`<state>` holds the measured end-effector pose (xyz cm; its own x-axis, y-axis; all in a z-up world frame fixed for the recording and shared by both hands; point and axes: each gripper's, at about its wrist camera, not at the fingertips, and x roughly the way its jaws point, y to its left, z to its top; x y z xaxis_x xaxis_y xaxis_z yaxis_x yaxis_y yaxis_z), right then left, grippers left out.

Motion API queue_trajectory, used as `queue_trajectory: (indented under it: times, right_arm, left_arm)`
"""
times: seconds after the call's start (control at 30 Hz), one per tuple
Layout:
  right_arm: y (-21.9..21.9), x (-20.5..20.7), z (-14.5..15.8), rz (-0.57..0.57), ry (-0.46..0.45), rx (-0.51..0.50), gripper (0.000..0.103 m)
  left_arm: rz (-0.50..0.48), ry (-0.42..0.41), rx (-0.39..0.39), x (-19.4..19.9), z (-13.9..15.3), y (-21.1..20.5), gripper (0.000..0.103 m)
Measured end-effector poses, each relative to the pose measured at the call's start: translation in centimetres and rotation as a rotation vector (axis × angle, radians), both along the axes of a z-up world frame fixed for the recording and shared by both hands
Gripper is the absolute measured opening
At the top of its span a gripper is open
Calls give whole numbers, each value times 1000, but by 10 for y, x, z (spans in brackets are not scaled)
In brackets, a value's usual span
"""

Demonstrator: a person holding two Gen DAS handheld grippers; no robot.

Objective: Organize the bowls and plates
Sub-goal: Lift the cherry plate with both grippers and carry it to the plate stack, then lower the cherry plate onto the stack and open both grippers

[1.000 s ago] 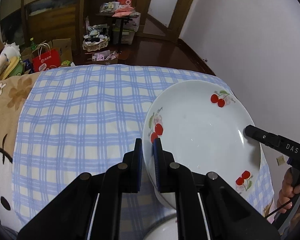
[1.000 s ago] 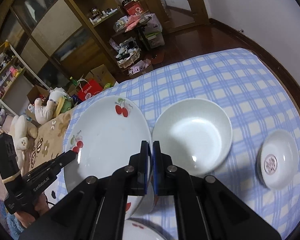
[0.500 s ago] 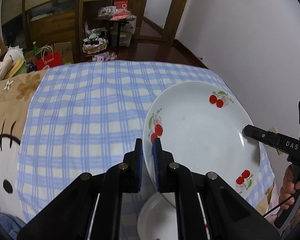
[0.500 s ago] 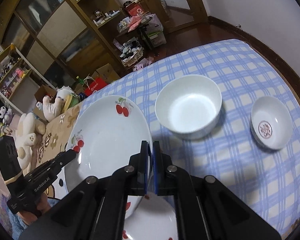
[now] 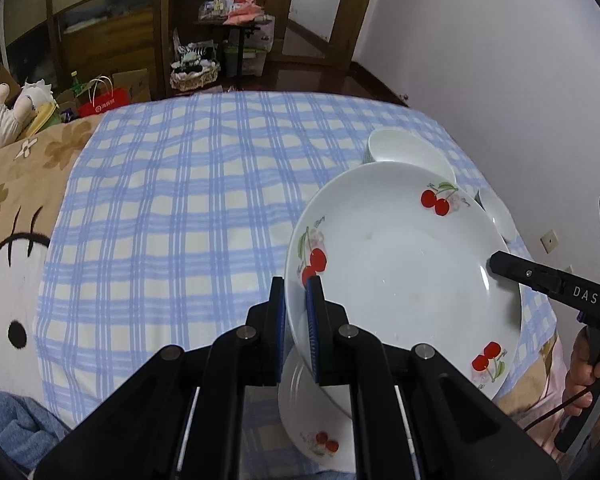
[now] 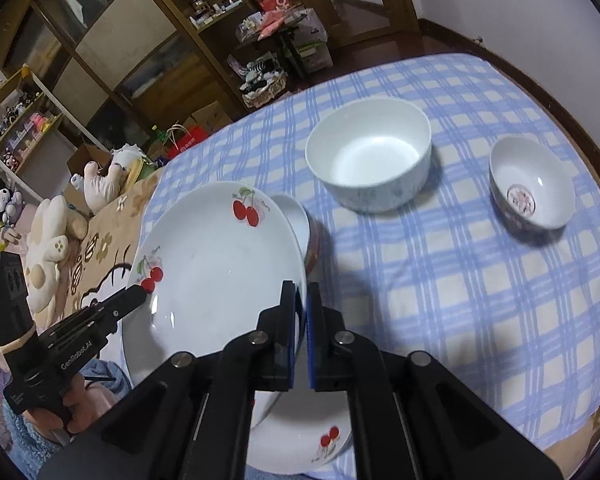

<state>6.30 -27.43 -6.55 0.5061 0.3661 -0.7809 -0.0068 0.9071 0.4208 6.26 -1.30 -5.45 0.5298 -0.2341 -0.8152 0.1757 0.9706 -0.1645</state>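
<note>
Cherry-print plate (image 5: 404, 276) held tilted, face up, rim pinched by left gripper (image 5: 296, 312) and right gripper (image 6: 300, 332) on opposite sides.

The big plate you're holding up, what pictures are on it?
Red cherries with green leaves on the white big plate, clearest in the left wrist view.

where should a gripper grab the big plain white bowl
Take the big white bowl by its rim, coming from above with one finger inside and one outside the wall. It sits upright and open, and its straight wall looks too wide to span. The near side is free; both grippers are busy holding the cherry plate.
</note>
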Motion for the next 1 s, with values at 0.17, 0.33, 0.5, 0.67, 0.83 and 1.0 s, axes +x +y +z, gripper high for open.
queue_trajectory:
  times: [0.17, 0.33, 0.5, 0.67, 0.83, 1.0]
  right_arm:
    - [1, -15, -17, 5, 32, 18, 6]
    - [4, -23, -32, 12, 59, 15, 6]
    - [3, -29, -42, 3, 81, 17, 6]
    - [1, -33, -49, -9, 96, 7, 6]
    - [1, -34, -58, -14, 106, -10, 6]
    - [-1, -34, -73, -33, 127, 1, 6]
  left_arm:
    - [-2, 36, 6, -12, -8, 1, 10]
    - [14, 68, 21, -23, -23, 2, 10]
    - [0, 99, 40, -25, -32, -2, 10]
    - [-13, 128, 53, -25, -41, -8, 11]
    - [-17, 172, 71, -20, -54, -12, 11]
    - [-21, 187, 103, -16, -65, -18, 11]
